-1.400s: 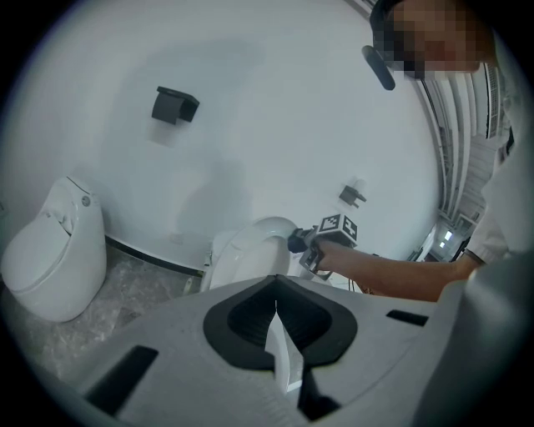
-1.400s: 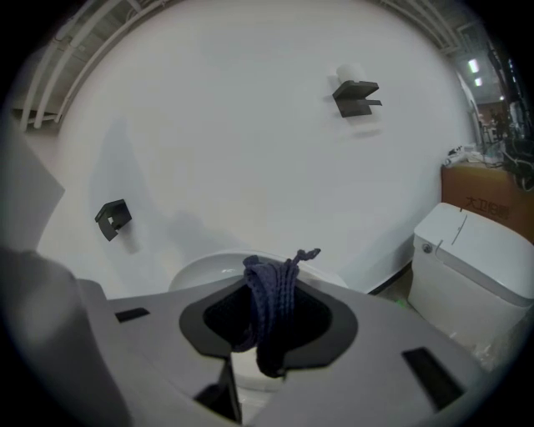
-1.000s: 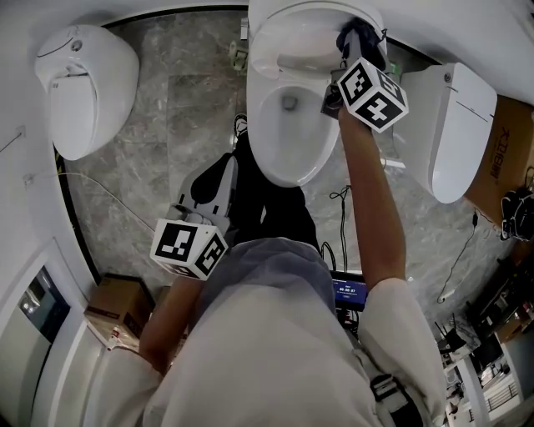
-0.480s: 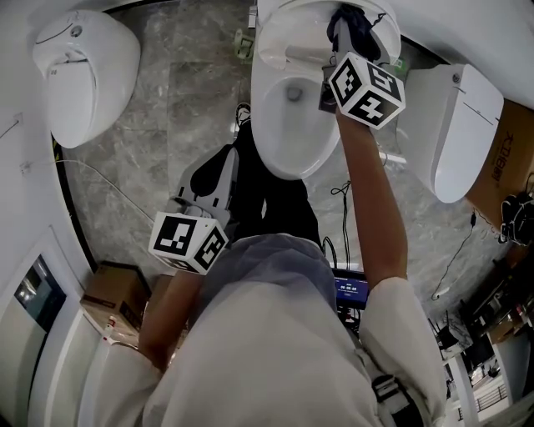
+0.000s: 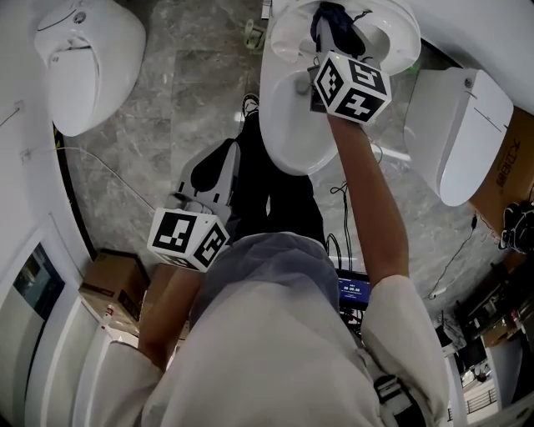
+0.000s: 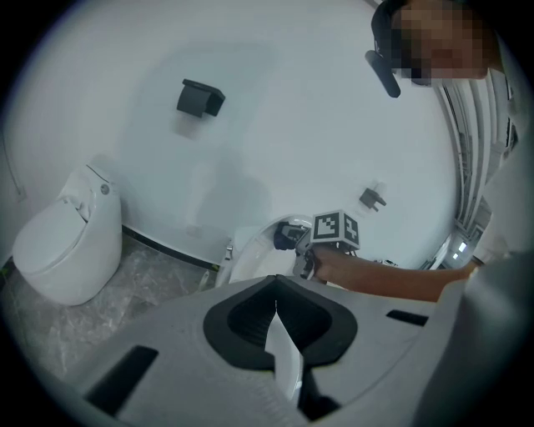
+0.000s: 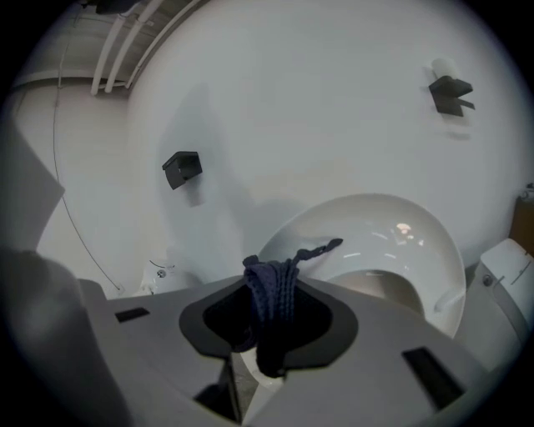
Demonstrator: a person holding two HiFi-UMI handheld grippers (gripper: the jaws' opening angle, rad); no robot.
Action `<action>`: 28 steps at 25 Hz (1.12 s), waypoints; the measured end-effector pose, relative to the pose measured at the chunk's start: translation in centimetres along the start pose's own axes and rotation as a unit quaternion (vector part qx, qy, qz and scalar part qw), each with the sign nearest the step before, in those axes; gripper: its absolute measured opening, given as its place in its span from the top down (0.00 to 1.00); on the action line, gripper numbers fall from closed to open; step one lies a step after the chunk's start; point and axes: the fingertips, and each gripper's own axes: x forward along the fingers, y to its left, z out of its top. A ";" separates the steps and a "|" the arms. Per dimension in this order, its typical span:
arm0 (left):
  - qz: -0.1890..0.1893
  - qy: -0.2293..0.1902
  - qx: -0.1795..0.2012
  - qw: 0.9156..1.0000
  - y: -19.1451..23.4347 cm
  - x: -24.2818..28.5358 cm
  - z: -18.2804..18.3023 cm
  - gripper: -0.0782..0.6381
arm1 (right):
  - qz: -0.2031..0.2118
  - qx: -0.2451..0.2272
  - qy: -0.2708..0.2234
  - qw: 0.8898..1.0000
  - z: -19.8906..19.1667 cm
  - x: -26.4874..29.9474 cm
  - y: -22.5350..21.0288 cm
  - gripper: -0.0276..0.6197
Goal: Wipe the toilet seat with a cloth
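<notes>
The middle white toilet [image 5: 288,125] stands at the top of the head view, its seat [image 7: 380,242] ringing the bowl. My right gripper [image 5: 332,32] reaches over the back part of the seat and is shut on a dark blue cloth [image 7: 271,304]. The bunched cloth [image 5: 335,23] hangs out past the jaws and lies against the white rim. My left gripper [image 5: 209,179] is held low beside the person's body, away from the toilet. It is shut [image 6: 279,338] with nothing in it. From the left gripper view the toilet [image 6: 250,250] shows ahead.
A second toilet [image 5: 83,58] stands at the left and a third [image 5: 455,133] at the right, on a grey marble floor. A cardboard box [image 5: 113,292] sits at lower left. Cables trail over the floor at the right. Black brackets [image 6: 200,97] stick out of the white wall.
My right gripper has carried the cloth farther toward the back of the seat and slightly left. The left gripper has stayed put.
</notes>
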 end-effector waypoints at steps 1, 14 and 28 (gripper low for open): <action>0.002 0.001 -0.002 1.000 0.3 0.0 -0.1 0.88 | 0.002 0.000 0.005 1.000 -0.5 0.3 0.3 0.80; 0.026 0.017 -0.021 0.999 4.3 0.3 -0.9 0.88 | 0.020 -0.004 0.029 0.999 -5.5 2.2 3.3 0.80; 0.052 0.038 -0.037 0.997 7.3 1.0 -2.6 0.88 | 0.012 0.001 0.059 0.998 -10.8 5.1 3.4 0.80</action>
